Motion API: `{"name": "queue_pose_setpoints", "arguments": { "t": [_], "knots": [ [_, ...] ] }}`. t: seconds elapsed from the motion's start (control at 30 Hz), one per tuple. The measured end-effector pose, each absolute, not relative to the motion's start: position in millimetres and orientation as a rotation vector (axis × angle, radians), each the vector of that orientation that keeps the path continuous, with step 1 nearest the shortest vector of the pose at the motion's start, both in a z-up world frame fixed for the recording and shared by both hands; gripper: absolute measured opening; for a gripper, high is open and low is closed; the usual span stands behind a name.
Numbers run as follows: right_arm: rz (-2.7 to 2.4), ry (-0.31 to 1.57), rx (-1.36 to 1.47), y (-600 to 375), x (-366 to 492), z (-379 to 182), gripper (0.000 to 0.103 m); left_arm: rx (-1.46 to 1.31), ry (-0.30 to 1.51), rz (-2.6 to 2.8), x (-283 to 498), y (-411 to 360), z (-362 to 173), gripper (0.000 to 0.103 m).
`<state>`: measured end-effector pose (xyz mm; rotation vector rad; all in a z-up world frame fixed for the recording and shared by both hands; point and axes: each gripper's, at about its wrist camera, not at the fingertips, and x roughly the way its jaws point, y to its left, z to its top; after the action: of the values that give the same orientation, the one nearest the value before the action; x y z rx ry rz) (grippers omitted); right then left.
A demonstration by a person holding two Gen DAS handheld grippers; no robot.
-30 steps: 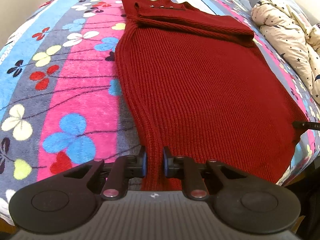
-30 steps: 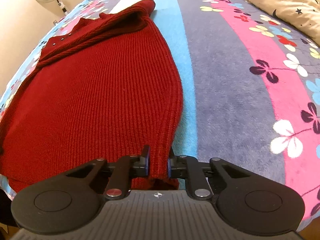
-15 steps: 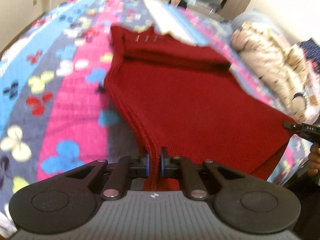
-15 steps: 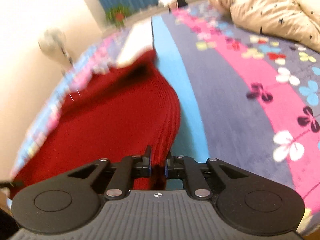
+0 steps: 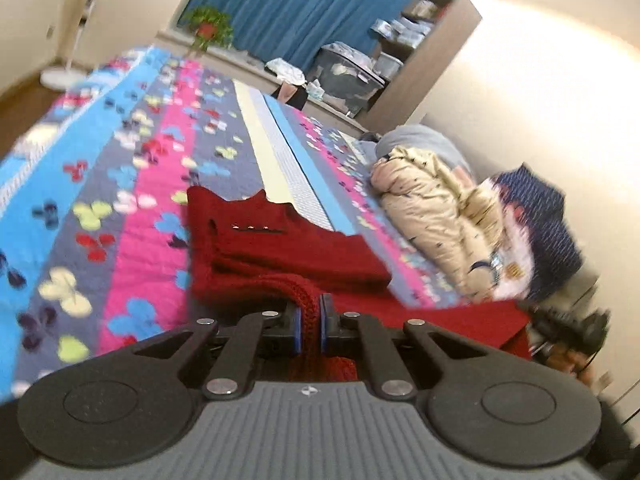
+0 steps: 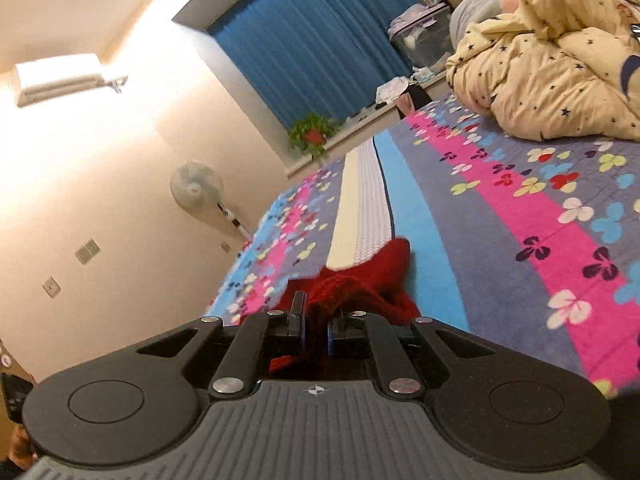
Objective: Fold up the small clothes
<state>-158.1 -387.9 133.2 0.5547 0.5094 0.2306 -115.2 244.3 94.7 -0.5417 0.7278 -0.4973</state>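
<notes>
A dark red knitted sweater [image 5: 280,248] lies on the flowered bedspread [image 5: 120,184], its collar end far from me with the sleeves folded across it. My left gripper [image 5: 309,320] is shut on the sweater's bottom hem and holds it raised above the bed. My right gripper [image 6: 314,326] is shut on the other bottom corner of the sweater [image 6: 360,284], also lifted. The hem between the two grippers hangs off the bed surface; the part under the grippers is hidden.
A cream star-print duvet [image 5: 436,216] is bunched at the right side of the bed, also in the right wrist view [image 6: 552,80]. A standing fan [image 6: 196,186] is by the left wall. A potted plant [image 5: 208,28] and storage boxes [image 5: 348,76] stand beyond the bed's far end.
Both grippers have lifted the sweater's bottom hem off the bed and carried it toward the collar end; the body of the sweater now bends upward instead of lying flat.
</notes>
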Motion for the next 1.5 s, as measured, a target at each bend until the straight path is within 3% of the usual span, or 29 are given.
{"name": "queue_pose_setpoints", "arguments": {
  "t": [0.17,0.5,0.63,1.07,1.1,1.2,1.3,1.33,1.4,1.5],
  "knots": [
    [0.17,0.561,0.592,-392,-120,113,0.009,-0.569,0.815,-0.445,-60,237,73,0.009],
    [0.002,0.814,0.497,-388,87,23,0.009,-0.637,0.991,-0.249,122,236,-36,0.009],
    [-0.066,0.912,0.527,-385,109,-22,0.009,-0.674,1.05,-0.215,141,239,-61,0.009],
    [-0.042,0.903,0.477,-381,127,-23,0.013,-0.774,1.033,-0.192,144,249,-65,0.019],
    [-0.036,0.899,0.474,-383,125,-21,0.014,-0.786,1.022,-0.192,141,253,-64,0.021],
    [-0.043,0.874,0.517,-394,116,-17,0.023,-0.784,0.963,-0.096,128,271,-54,0.046],
    [-0.121,0.808,0.571,-412,100,-6,0.049,-0.81,0.936,-0.025,114,292,-52,0.046],
    [-0.163,0.783,0.565,-418,94,-2,0.053,-0.781,0.941,-0.005,110,296,-50,0.046],
    [-0.213,0.752,0.579,-432,84,4,0.053,-0.696,0.969,-0.003,107,294,-47,0.049],
    [-0.193,0.762,0.588,-439,76,4,0.053,-0.58,1.008,-0.065,104,281,-45,0.063]
  ]
}}
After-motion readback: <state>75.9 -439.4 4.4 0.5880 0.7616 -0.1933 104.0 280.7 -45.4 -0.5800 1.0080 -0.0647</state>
